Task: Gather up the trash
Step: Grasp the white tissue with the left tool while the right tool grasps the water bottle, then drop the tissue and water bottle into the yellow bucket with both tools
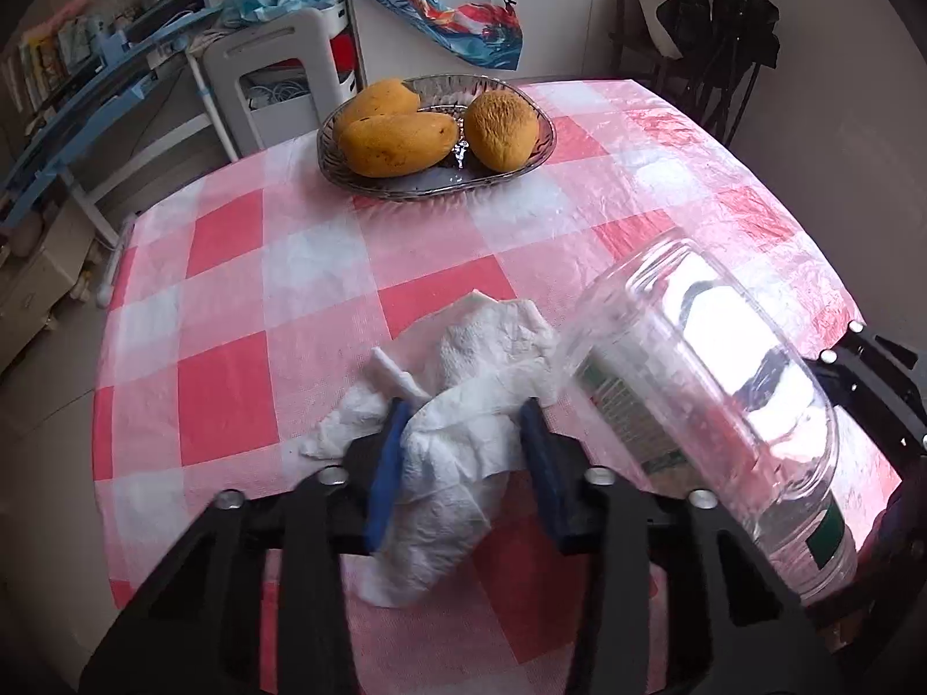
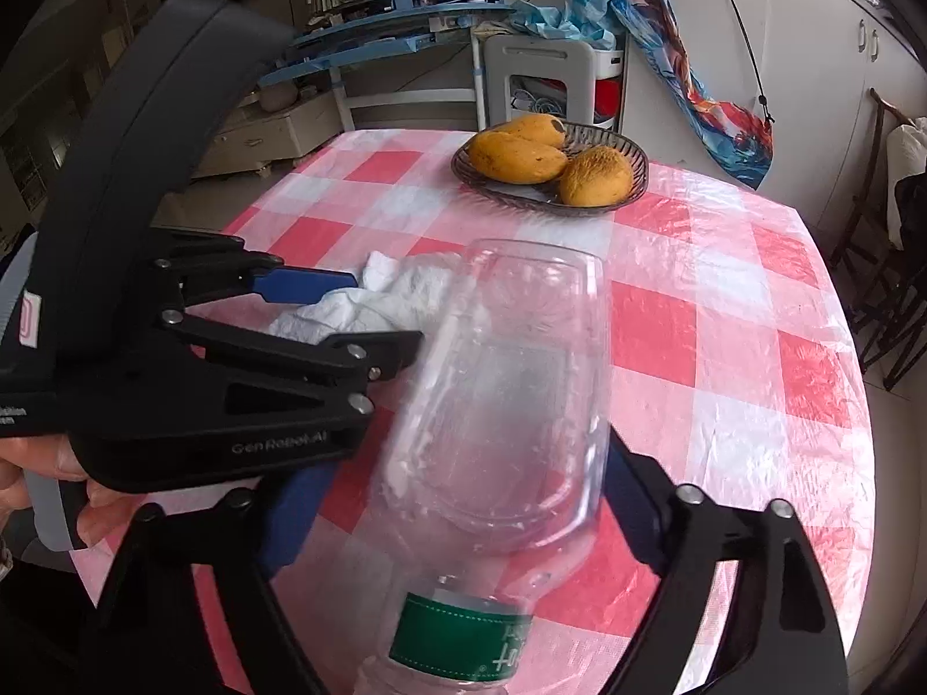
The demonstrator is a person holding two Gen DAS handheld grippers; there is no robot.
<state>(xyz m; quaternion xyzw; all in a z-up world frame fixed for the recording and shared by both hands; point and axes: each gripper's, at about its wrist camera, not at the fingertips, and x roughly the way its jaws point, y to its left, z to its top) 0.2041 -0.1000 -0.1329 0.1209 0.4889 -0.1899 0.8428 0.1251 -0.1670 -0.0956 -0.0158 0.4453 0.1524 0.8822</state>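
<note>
On the counter [image 1: 220, 266] with the checked cloth, the left gripper [image 1: 463, 457] has its blue fingers [image 1: 385, 475] clenched on the crumpled white tissue [image 1: 463, 405], while the right gripper [image 2: 457, 515] has its fingers grasping the clear plastic bottle [image 2: 510, 405], tilted just beside the tissue.

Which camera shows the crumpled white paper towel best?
The left wrist view. There the paper towel lies almost whole in the middle, between the blue pads of the left gripper. In the right wrist view only part of the paper towel shows, hidden behind the left gripper and the clear plastic bottle.
</note>
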